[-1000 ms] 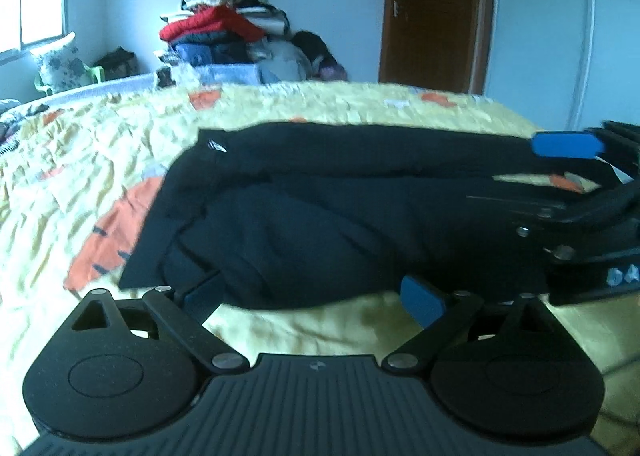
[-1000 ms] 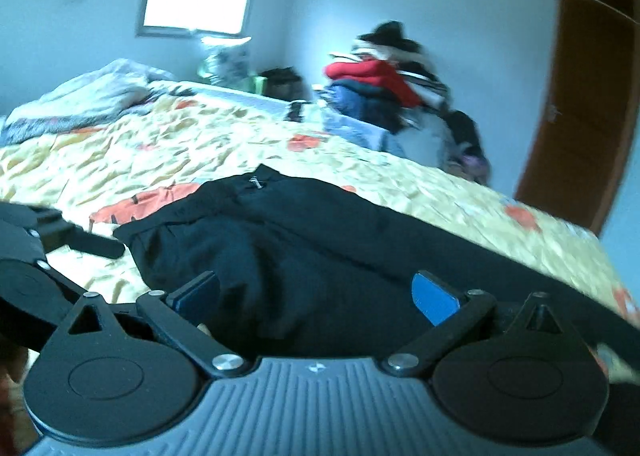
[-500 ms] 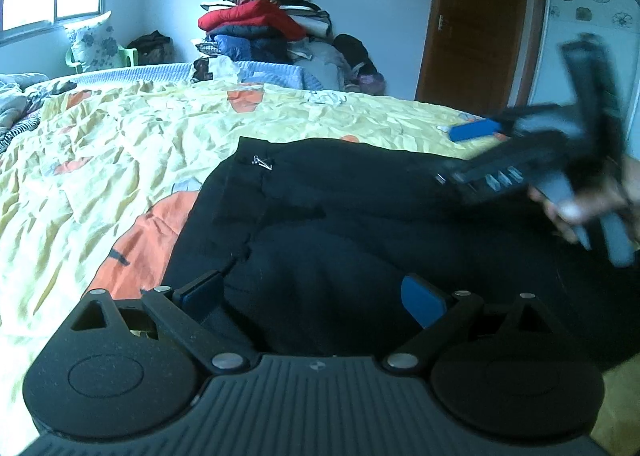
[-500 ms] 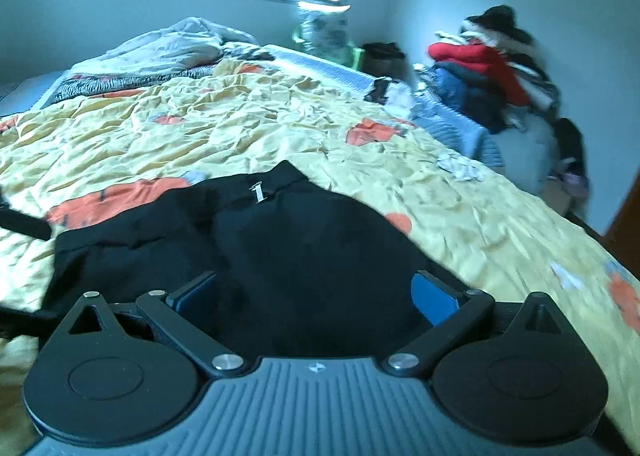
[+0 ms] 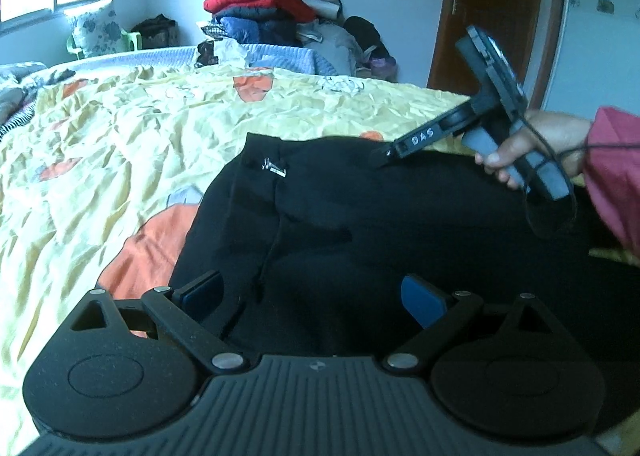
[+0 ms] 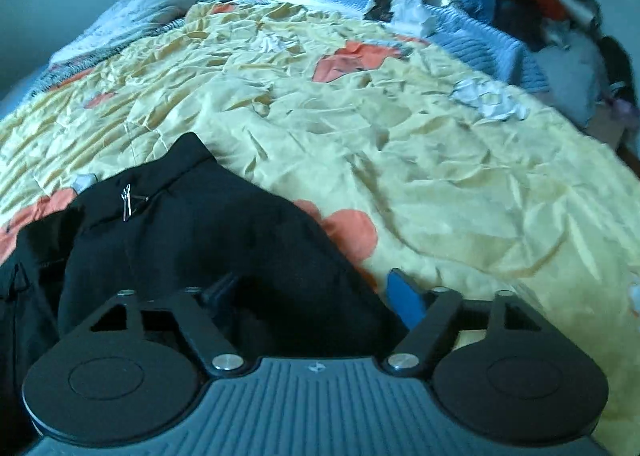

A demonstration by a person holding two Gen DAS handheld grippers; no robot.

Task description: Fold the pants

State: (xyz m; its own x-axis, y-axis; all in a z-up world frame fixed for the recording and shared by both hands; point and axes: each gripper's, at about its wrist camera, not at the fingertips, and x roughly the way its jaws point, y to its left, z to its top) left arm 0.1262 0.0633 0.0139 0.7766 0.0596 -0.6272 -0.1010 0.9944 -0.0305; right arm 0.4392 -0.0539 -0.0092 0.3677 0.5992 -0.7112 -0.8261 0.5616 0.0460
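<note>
Black pants (image 5: pixel 360 224) lie folded lengthwise on the yellow bedspread (image 5: pixel 120 144), waistband with a small metal clasp (image 5: pixel 274 167) toward the far left. My left gripper (image 5: pixel 312 296) is open and empty, low over the near edge of the pants. In the right wrist view the pants (image 6: pixel 208 232) fill the lower left, and my right gripper (image 6: pixel 316 292) is open over their far edge. In the left wrist view the right gripper's body (image 5: pixel 492 104) shows held in a hand at the right, tips over the pants' far edge.
The bed's yellow cover with orange patches (image 6: pixel 400 128) stretches far and right. A pile of clothes (image 5: pixel 272 12) stands behind the bed, a brown door (image 5: pixel 496 8) at the right, crumpled bedding (image 6: pixel 152 12) at the far left.
The right gripper has swung up and away over the pants' far edge, tilting downward toward the bed. My left gripper has moved in closer over the pants. Both stay open.
</note>
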